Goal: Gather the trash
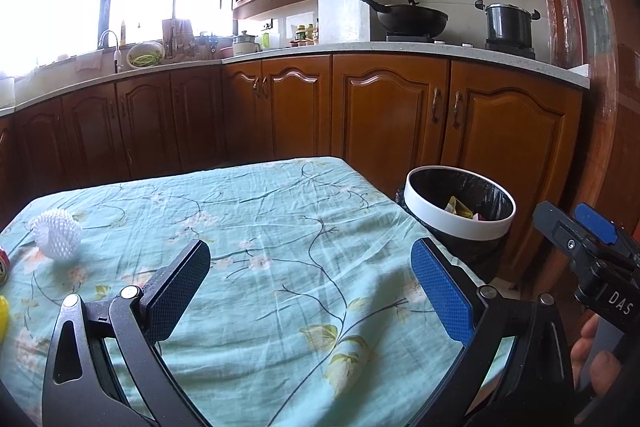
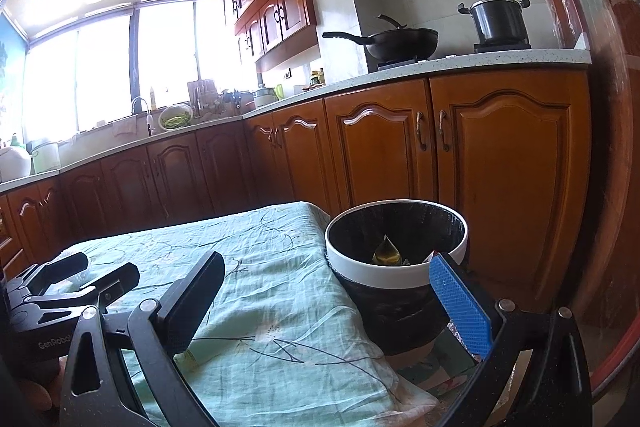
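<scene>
The left gripper (image 1: pixel 310 259) hung spread wide above the tablecloth (image 1: pixel 256 211). A white spiky ball (image 1: pixel 57 234) lay far left; the bin (image 1: pixel 460 205) stood beside the table.

Black wok (image 1: pixel 412 18) and lidded pot (image 1: pixel 509 23) on the stove, well apart. Wooden cabinets (image 1: pixel 384 115) below the pale counter. Green bowl (image 1: pixel 145 55) near the tap (image 1: pixel 110 41) (window glare behind).
</scene>
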`<move>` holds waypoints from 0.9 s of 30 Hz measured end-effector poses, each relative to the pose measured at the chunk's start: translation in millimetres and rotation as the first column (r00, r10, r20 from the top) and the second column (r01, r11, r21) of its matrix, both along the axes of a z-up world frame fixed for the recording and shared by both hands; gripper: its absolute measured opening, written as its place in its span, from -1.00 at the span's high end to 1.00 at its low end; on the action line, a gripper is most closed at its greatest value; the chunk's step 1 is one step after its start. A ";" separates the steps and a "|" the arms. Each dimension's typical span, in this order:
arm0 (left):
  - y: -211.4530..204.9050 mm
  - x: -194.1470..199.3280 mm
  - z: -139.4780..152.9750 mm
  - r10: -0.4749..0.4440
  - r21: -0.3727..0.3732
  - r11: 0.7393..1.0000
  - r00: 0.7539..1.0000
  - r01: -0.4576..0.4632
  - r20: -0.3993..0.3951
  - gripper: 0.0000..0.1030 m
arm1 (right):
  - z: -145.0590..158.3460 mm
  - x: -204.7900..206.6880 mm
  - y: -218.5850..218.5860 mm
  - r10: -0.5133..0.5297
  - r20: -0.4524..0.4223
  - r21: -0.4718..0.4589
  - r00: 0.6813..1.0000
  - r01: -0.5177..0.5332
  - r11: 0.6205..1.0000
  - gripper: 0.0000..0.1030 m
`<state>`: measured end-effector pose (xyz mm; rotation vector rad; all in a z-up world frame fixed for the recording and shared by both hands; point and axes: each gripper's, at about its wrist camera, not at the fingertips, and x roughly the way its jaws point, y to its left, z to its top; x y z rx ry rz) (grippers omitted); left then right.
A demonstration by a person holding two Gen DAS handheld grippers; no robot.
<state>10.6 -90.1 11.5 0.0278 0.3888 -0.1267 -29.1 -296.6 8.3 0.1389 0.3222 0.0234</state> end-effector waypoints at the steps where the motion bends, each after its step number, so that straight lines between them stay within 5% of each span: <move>1: 0.1 -0.3 -0.2 0.001 0.000 1.000 1.000 -0.001 0.001 -0.99 | 0.0 0.2 0.1 0.001 -0.001 0.002 1.000 -0.001 1.000 -1.00; 27: -1.2 -1.2 -1.6 0.004 0.003 1.000 1.000 -0.004 -0.001 -0.99 | -1.3 0.7 -0.4 0.010 -0.001 0.012 1.000 -0.010 1.000 -1.00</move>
